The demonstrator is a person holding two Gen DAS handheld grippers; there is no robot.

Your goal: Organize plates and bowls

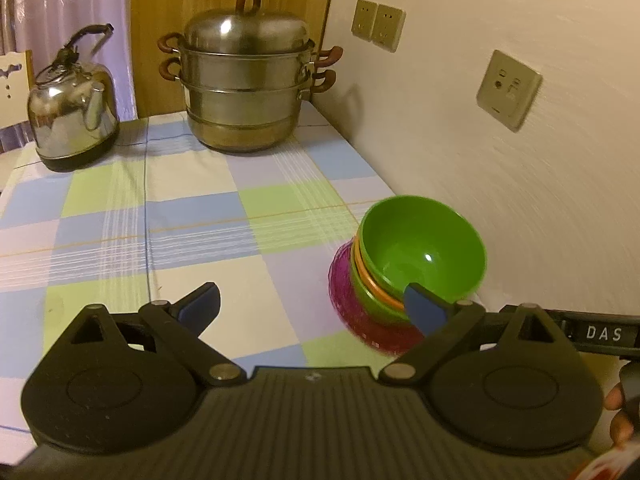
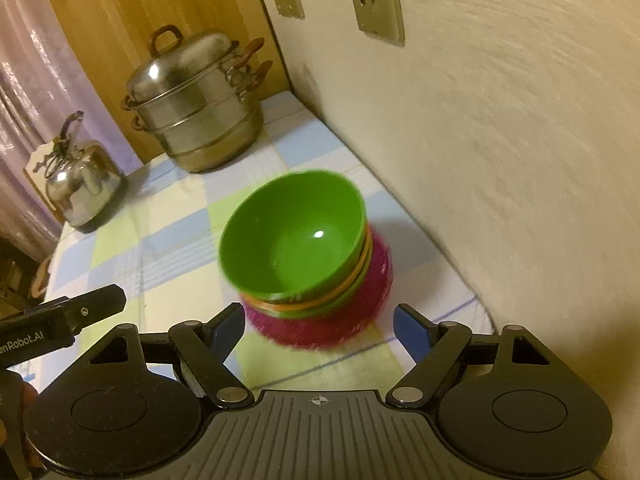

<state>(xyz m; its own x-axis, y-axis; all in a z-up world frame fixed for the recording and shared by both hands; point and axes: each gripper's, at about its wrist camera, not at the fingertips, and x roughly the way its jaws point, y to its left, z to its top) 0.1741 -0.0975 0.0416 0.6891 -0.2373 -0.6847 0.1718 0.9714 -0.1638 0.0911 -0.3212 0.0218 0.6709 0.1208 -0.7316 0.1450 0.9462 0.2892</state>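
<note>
Bowls are nested in one stack on the table's checked cloth, close to the table edge that runs along the white wall. The top bowl is green and sits upright and empty. Below it show an orange rim and a second green rim. The base of the stack is a magenta textured dish.

The left gripper has its jaws spread wide with nothing between them; only cloth shows in the gap. Its right blue pad overlaps the stack in the left wrist view; contact cannot be judged there.

The right gripper also has its jaws spread. The stack lies just beyond the gap, and neither pad presses on it.

At the far end of the table a lidded steel steamer pot stands in the corner by the wall. A steel kettle stands at the far opposite side. Wall sockets are mounted above the stack.
</note>
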